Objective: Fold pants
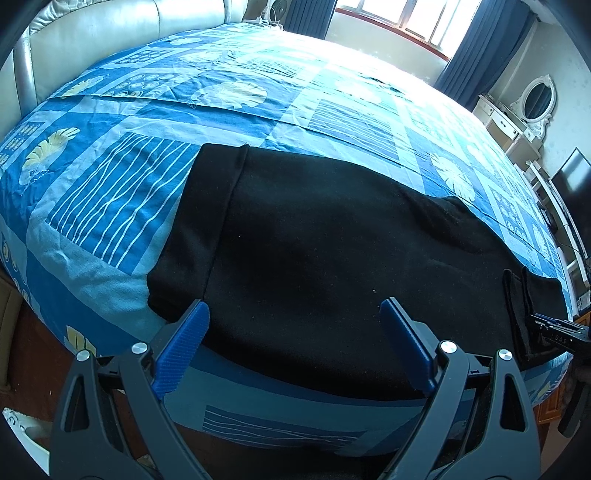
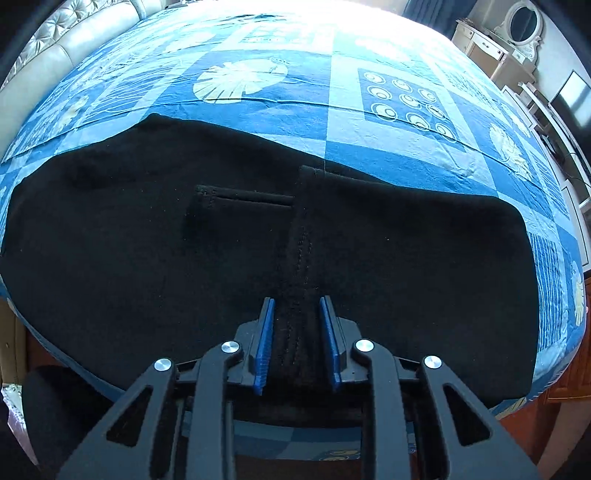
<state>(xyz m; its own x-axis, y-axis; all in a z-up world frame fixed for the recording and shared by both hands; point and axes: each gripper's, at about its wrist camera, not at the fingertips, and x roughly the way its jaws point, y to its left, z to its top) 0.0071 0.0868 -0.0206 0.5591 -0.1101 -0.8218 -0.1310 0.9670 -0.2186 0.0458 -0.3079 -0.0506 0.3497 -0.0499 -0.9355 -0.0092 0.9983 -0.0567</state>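
Right gripper [image 2: 296, 321] pinching the black pants' [image 2: 258, 240] stitched waistband at near bed edge, garment's length running leftward toward the open, empty left gripper [image 1: 295, 314].

Sunlit window [image 1: 402, 18], blue curtains [image 1: 484, 62], white dresser [image 1: 506, 122], padded headboard [image 1: 110, 40]

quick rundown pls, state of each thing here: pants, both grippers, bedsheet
pants: black, spread flat on the bed near its front edge, one raised band of cloth at the right end
left gripper: open, fingers wide apart over the pants, nothing held
right gripper: fingers close either side of the raised band; grip cannot be told
bedsheet: blue patterned, laid out, slightly creased
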